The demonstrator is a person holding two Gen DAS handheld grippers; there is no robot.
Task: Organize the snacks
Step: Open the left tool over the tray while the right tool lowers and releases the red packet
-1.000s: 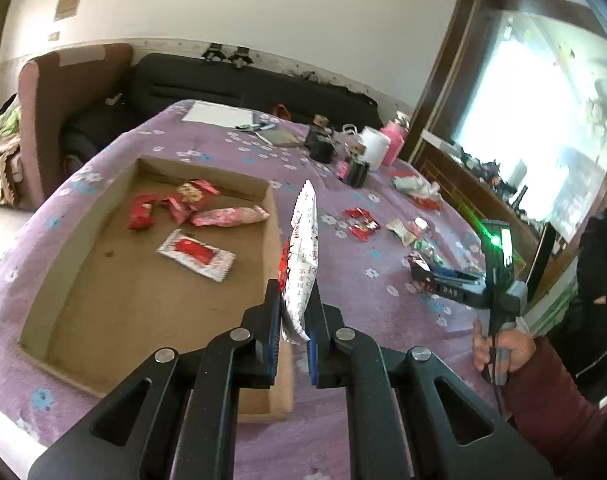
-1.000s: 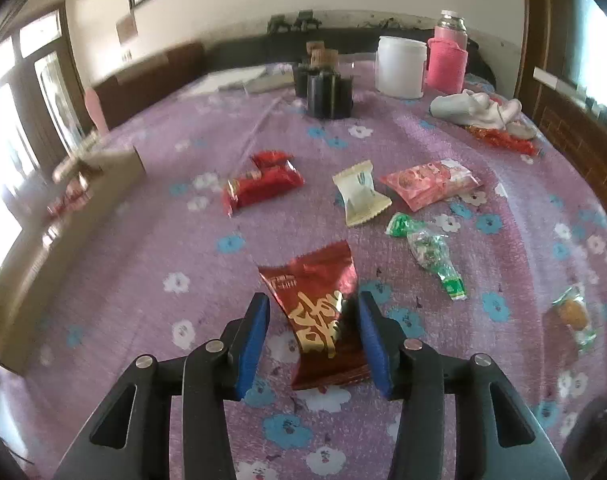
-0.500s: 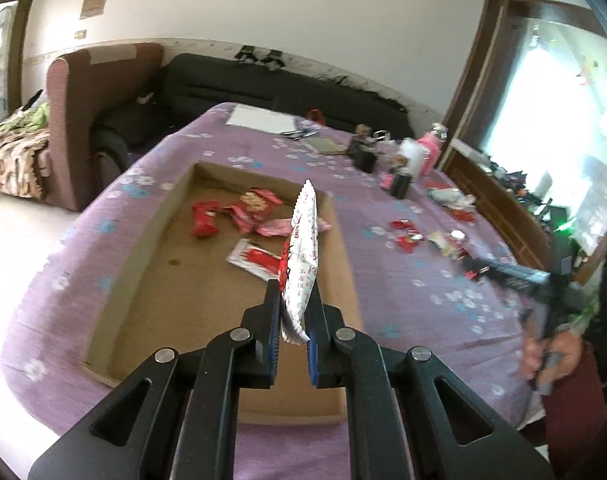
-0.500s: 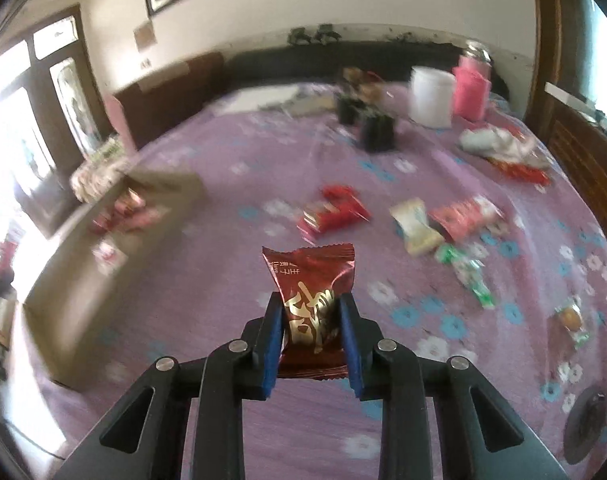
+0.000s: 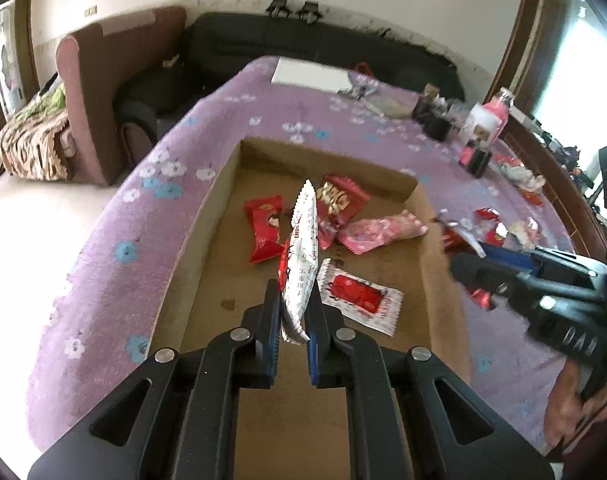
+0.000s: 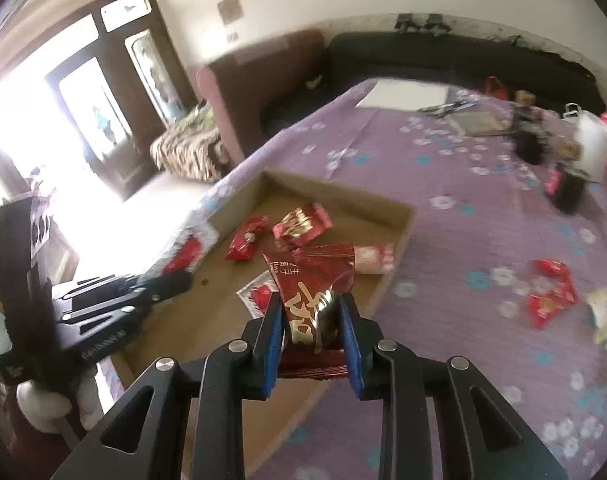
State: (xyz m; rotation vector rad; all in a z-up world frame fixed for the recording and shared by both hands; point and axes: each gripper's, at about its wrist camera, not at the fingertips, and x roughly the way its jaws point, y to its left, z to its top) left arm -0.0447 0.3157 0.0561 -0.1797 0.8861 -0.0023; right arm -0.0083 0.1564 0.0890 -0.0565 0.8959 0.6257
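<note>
My left gripper (image 5: 294, 316) has its fingers (image 5: 272, 312) pinching a flat white foil packet (image 5: 302, 256) edge-on: crinkled film, red print, serrated top seal. The packet stands nearly upright and sits over the cardboard tray (image 5: 207, 216), a shallow open box of plain brown board with low walls and a small dark stain on its floor.

My right gripper (image 6: 311, 330) has its fingers (image 6: 273, 330) pressed onto a glossy dark-red packet (image 6: 313, 284) with gold characters. The film buckles where the blue pads bite. That one hangs above the tray's near right corner.

Lying in the tray:
- red pillow pack (image 5: 264, 229), shiny
- red-and-gold pack (image 5: 339, 200), creased
- pink tube-shaped pack (image 5: 381, 231), soft-looking
- flat white sachet (image 5: 359, 298) with a red panel and zigzag edges

The tray rests on the counter, which is covered by a purple cloth (image 5: 151, 216) with a ribbed weave and white and blue flower print. More loose wrappers (image 6: 551, 292) are scattered on the cloth right of the tray; they are blurred, mostly red.

At the far end are a white paper sheet (image 5: 309, 76), a pink bottle (image 5: 497, 114) and dark cylindrical holders (image 5: 435, 118). A black sofa (image 5: 303, 44) is behind.
</note>
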